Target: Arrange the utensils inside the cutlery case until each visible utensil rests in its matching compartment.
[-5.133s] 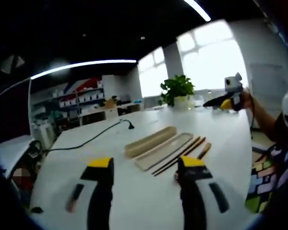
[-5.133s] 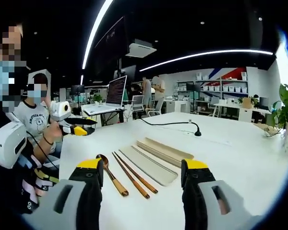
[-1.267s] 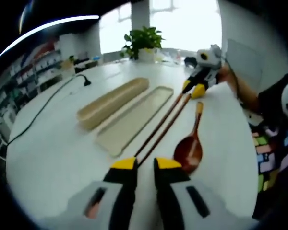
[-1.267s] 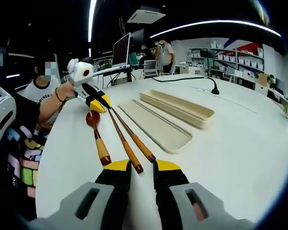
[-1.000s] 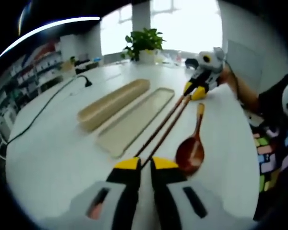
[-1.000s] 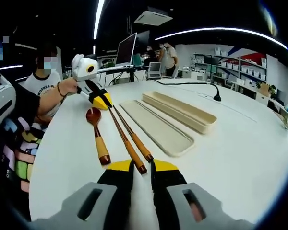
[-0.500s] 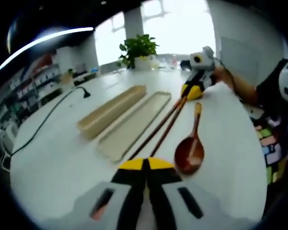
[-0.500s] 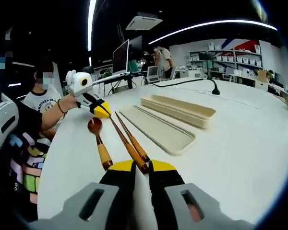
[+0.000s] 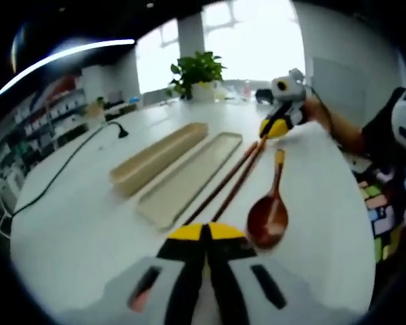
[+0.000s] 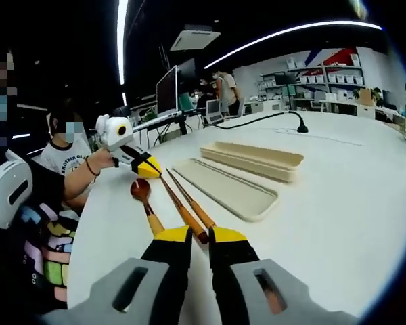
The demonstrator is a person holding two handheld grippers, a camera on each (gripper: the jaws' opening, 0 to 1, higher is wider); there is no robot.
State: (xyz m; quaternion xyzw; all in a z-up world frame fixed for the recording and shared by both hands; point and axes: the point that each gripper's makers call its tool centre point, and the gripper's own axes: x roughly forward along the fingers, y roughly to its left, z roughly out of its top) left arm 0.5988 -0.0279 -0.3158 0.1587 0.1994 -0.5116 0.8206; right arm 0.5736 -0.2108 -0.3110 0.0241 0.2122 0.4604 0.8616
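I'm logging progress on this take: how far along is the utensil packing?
Nothing is packed yet: the beige case tray and its flat lid lie empty. In hand: the left gripper and right gripper are each closed on opposite ends of the chopsticks. Left: putting the chopsticks and the wooden spoon, resting on the table, into the case.

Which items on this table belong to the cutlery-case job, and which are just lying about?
Job items:
chopsticks, each gripper shut on one end
spoon beside them
case tray
flat lid
left gripper
right gripper

Lying about:
black cable across the table
potted plant at the far edge
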